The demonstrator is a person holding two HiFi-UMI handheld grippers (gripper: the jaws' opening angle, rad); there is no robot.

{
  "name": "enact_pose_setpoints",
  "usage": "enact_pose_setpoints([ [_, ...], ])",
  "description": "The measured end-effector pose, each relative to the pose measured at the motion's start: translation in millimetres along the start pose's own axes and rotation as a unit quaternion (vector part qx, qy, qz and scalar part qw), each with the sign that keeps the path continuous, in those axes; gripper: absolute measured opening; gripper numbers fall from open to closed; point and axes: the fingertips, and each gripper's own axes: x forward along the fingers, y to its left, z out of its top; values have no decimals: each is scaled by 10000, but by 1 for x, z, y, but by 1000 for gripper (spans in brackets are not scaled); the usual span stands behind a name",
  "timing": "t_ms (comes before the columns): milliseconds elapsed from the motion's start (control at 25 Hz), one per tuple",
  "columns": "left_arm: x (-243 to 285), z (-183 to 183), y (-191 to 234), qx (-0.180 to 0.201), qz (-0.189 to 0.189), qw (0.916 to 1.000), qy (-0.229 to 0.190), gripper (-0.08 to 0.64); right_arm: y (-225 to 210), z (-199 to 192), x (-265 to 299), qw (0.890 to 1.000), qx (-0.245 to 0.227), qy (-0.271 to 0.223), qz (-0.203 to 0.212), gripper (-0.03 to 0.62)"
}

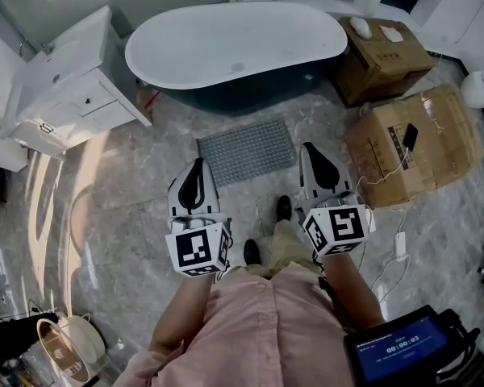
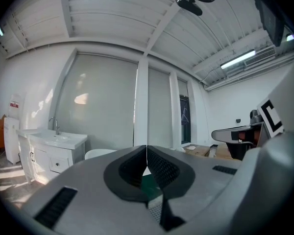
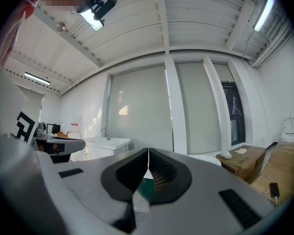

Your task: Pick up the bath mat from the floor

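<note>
While the left gripper (image 1: pixel 197 164) and right gripper (image 1: pixel 310 147) hover with fingers pressed together, holding nothing, the bath mat (image 1: pixel 246 149) lies on the floor (image 1: pixel 145 184) below, between them, its long axis crosswise.

The head view looks steeply down from high above the left gripper (image 1: pixel 197 168) and right gripper (image 1: pixel 310 150) onto the floor (image 1: pixel 129 192). Each gripper view sits close behind its own jaws, facing level toward the window wall (image 2: pixel 103 102). All three views share the vanity (image 1: pixel 73 87), bathtub (image 1: pixel 234 51) and cardboard box (image 1: pixel 383 55).

White bathtub (image 1: pixel 238 51), vanity cabinet (image 1: pixel 77 83), cardboard boxes (image 1: pixel 407 143).
</note>
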Motion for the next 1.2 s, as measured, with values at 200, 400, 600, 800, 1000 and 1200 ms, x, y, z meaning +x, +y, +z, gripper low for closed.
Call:
enact_pose_setpoints([
  [200, 23, -8, -4, 46, 91, 9999, 81, 26, -18, -10, 19, 9999, 87, 41, 86, 18],
  [400, 58, -22, -18, 72, 187, 9994, 293, 26, -52, -25, 48, 9995, 183, 207, 177, 18],
  [600, 106, -33, -34, 179, 173, 9983, 529, 26, -88, -38, 87, 9984, 339, 344, 280, 18],
  [800, 165, -29, -59, 347, 43, 9974, 628, 26, -138, -38, 122, 9979, 471, 358, 269, 18],
  [1000, 207, -16, -73, 447, 10, 9973, 579, 26, -172, -36, 146, 9977, 511, 357, 251, 18],
  [1200, 225, 1, -67, 517, 83, 9973, 517, 26, -178, -21, 170, 9977, 510, 303, 341, 18],
])
